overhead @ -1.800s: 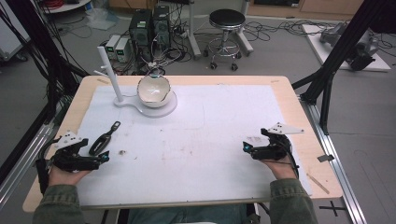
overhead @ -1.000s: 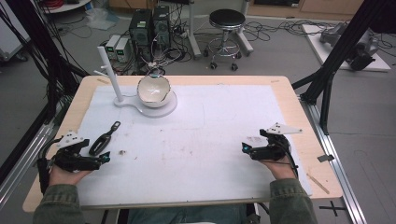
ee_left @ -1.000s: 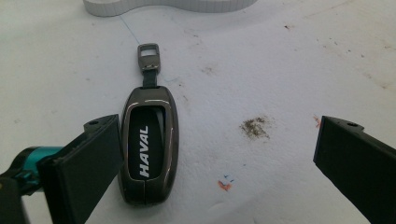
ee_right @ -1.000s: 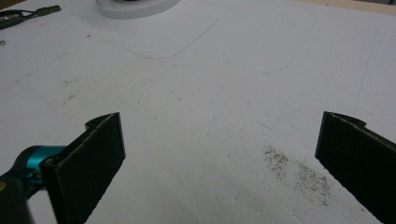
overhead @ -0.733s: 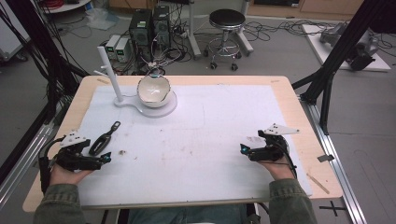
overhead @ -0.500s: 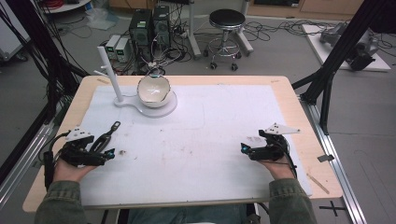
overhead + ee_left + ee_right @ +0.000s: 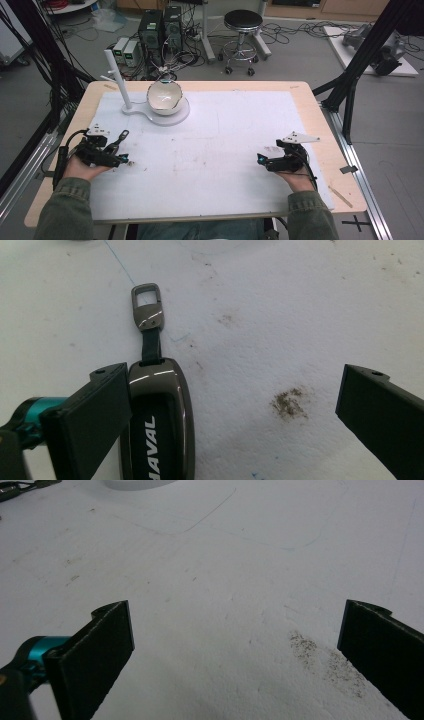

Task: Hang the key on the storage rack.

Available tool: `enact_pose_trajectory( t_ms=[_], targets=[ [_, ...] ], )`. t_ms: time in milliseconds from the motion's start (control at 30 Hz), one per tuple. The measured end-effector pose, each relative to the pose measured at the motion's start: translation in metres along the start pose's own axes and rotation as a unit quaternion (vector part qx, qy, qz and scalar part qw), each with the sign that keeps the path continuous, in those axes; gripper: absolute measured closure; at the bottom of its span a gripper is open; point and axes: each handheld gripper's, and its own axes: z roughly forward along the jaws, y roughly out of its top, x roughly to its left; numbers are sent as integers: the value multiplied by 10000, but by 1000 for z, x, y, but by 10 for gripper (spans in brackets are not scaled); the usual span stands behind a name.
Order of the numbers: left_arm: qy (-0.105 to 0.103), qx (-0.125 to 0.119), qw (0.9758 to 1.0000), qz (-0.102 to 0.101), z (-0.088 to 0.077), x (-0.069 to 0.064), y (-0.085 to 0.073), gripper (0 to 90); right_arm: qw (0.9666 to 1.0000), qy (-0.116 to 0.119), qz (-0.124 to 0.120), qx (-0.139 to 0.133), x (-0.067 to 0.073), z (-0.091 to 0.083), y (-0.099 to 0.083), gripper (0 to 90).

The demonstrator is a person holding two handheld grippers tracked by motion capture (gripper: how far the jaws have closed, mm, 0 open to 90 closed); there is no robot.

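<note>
A dark glossy car key fob (image 7: 160,425) marked HAVAL lies flat on the white mat, its short strap and metal clip (image 7: 147,305) pointing away from me. My left gripper (image 7: 230,420) is open wide over it; the left jaw overlaps the fob's left edge and the right jaw stands well clear. In the high view the left gripper (image 7: 116,152) sits at the mat's left side with the fob's clip (image 7: 120,136) poking out beyond it. My right gripper (image 7: 262,160) rests low at the right side, open, with bare mat between its jaws (image 7: 235,655).
A white bowl (image 7: 164,95) sits on a round white base with a thin white post (image 7: 117,77) beside it, at the back left. The white mat (image 7: 225,135) covers most of the wooden table (image 7: 320,120). Stool and electronics stand on the floor beyond.
My left gripper has moved forward and to the right, over the key fob, which now lies between its jaws. The right gripper has barely shifted.
</note>
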Motion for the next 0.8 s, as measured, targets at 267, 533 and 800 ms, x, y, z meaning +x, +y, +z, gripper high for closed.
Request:
enact_pose_trajectory(
  t_ms=[267, 533, 800],
  targets=[
    [223, 148, 9995, 145, 3, 11, 16, 20, 10000, -7, 0, -18, 0, -1, 0, 6],
    [-53, 667, 9977, 46, 13, 27, 36, 93, 10000, -13, 27, 1, -1, -1, 0, 6],
    [-141, 1022, 9944, -224, 28, 43, 43, 104, 10000, -31, 4, -11, -1, -1, 0, 6]
  ],
)
